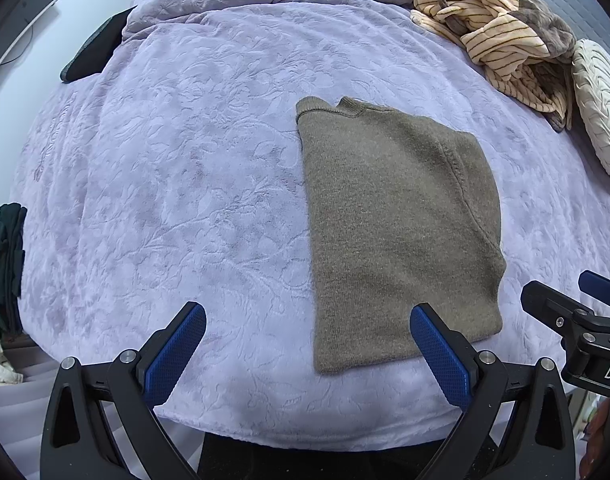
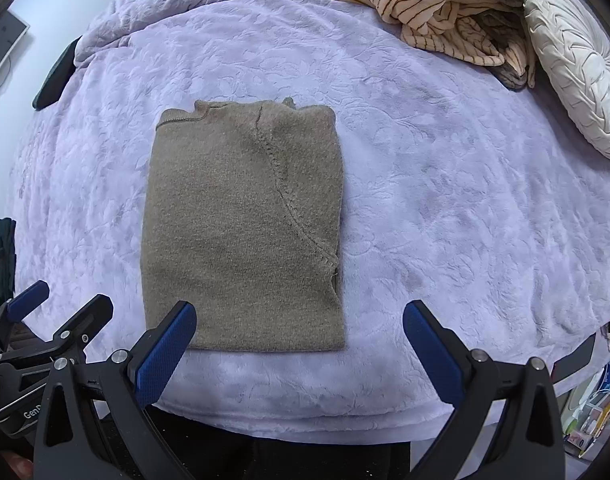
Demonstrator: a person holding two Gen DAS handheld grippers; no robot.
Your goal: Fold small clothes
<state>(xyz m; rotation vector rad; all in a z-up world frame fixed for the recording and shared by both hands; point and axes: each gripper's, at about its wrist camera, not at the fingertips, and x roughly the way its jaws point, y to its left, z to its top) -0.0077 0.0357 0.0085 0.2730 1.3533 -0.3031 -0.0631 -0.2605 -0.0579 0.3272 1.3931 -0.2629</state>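
Both grippers, left gripper [image 1: 308,338] and right gripper [image 2: 299,334], are hovering wide open, empty, near the half-folded brown sweater [image 2: 241,228] lying on the bed [image 2: 445,200]; pinching both hem corners evenly looks best.

Left wrist camera sits low at the near edge of the bed [image 1: 165,160], looking forward and down past its own wide-spread blue fingers [image 1: 177,352], with the folded sweater [image 1: 397,232] right of centre. Right wrist camera rides just beside it on the right, same height, same heading, so the sweater [image 2: 241,232] slides left of centre. Both views share the purple bedspread, the striped clothes pile [image 1: 501,36] far right and the round cushion [image 2: 577,68]. Each one catches the other gripper at its near edge.
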